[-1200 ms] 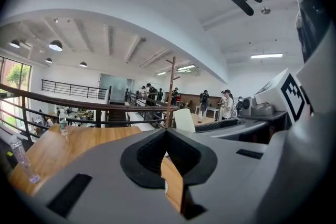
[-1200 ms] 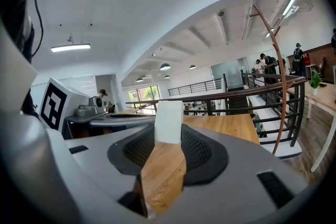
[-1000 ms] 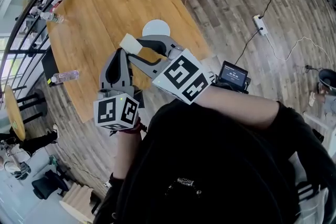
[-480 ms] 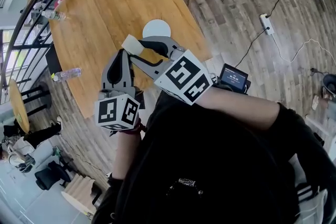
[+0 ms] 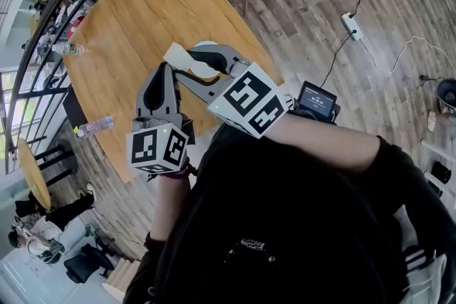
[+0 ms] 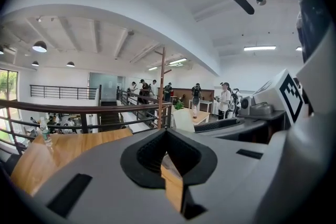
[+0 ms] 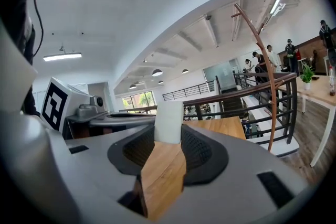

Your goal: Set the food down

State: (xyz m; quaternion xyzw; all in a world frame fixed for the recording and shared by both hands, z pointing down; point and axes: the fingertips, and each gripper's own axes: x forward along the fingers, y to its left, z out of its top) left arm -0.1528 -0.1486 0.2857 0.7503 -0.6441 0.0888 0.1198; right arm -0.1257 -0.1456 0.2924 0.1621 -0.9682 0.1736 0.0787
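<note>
Right tool (image 7: 169,136) grips a pale food block (image 7: 169,113); left tool's (image 6: 166,134) jaws are pressed together.

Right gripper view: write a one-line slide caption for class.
Right gripper clamps a pale food block above the wooden table.

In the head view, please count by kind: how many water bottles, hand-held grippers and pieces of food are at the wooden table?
Water bottles: 2
Hand-held grippers, left and right: 2
White food block, held in the right one: 1
Total: 5
</note>
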